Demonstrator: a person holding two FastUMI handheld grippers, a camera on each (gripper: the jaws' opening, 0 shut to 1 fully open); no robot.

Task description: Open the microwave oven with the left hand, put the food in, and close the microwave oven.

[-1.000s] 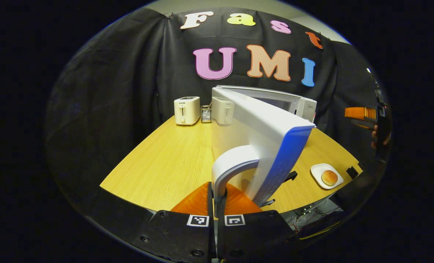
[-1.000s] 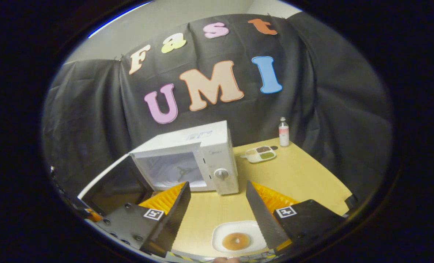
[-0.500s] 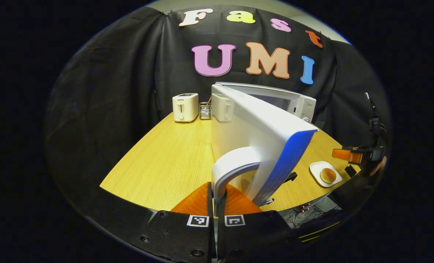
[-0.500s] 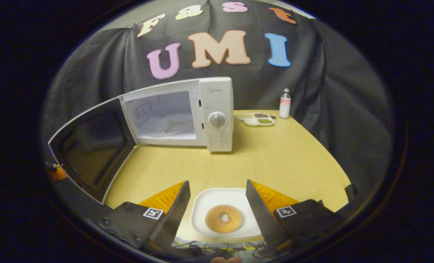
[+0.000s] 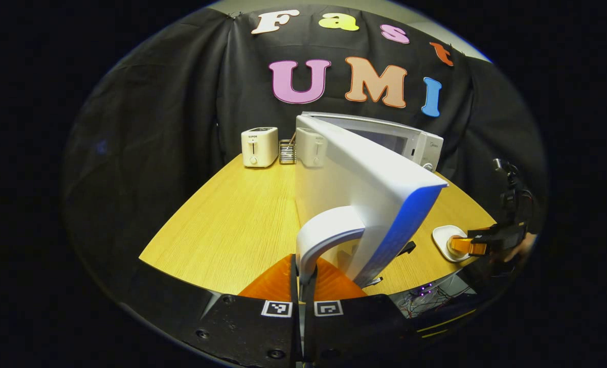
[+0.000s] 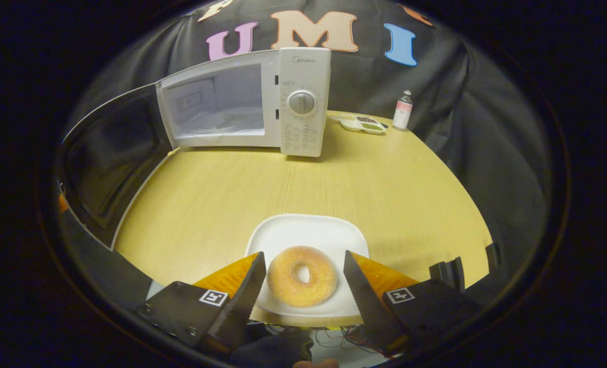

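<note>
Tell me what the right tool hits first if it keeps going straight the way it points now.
Probably the donut: it lies on the white plate between the open right tool fingers. Height above the plate is hard to judge.

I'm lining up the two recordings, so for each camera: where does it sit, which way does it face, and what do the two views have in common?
Left gripper view: rides on the left gripper, shut on the door handle, looking past the open door at two toasters; the right gripper shows far right.
Right gripper view: rides on the right gripper, open, low over the plate, either side of the doughnut, facing the microwave.
Shared: microwave, door, plate, table.
</note>
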